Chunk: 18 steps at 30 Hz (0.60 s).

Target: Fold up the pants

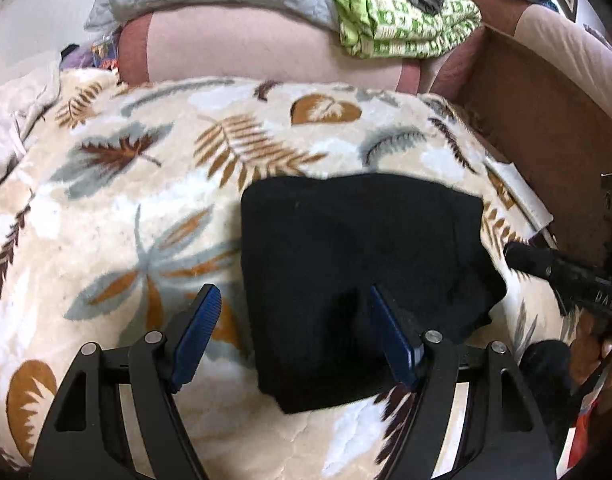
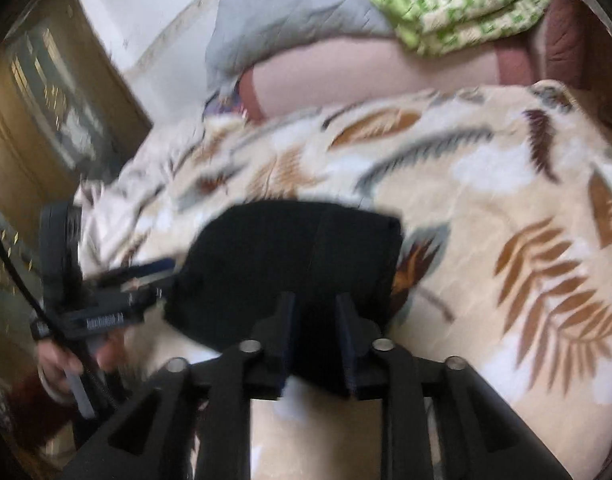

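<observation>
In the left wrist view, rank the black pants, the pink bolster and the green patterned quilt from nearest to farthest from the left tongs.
1. Black pants: folded on the leaf-print blanket, directly at the left tongs, centre-right.
2. Pink bolster: beyond the blanket, centre.
3. Green patterned quilt: piled behind the bolster, upper right.

White lettering runs along the side of the black hand-held left gripper [image 2: 154, 276] in the right wrist view and on the black right gripper [image 1: 521, 258] in the left wrist view, but both are too blurred to read.
</observation>
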{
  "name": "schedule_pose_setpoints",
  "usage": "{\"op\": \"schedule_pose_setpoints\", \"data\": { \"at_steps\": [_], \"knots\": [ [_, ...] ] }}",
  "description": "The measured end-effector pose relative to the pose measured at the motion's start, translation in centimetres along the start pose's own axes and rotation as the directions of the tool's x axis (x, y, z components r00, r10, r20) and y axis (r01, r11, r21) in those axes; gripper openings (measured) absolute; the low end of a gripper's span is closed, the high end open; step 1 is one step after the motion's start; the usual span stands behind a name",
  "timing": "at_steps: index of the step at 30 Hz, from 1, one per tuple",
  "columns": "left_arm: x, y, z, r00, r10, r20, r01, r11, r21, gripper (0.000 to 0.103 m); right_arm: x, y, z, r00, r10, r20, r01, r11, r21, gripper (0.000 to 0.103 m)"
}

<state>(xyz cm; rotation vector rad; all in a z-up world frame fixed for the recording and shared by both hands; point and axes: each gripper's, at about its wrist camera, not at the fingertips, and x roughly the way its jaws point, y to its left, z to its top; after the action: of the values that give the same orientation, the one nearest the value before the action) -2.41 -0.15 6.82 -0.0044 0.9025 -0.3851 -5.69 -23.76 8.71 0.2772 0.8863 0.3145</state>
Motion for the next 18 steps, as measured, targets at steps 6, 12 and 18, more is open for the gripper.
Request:
{"op": "schedule_pose_setpoints", "data": {
  "at_steps": [6,12,18],
  "knots": [
    [1.2,-0.8,1.5,0.999,0.038,0.002,-0.038,0.999,-0.012,0.075,1.5,2.0,1.7,0.999,-0.018,0.035,0.019,0.999,-0.042,0.031],
    [2.4,-1.4,2.4,0.998,0.062,0.001,-0.062,0.998,-0.01,0.075,4.8,2.2,1.6,0.99,-0.144,-0.003,0.143,0.987,-0.073,0.032],
    [4.2,-2.0,2.8,0.996,0.085,-0.02,-0.085,0.996,0.013,0.078,5.8,-0.1,0.6,0.987,-0.157,-0.023,0.156,0.988,-0.019,0.041]
  ]
}}
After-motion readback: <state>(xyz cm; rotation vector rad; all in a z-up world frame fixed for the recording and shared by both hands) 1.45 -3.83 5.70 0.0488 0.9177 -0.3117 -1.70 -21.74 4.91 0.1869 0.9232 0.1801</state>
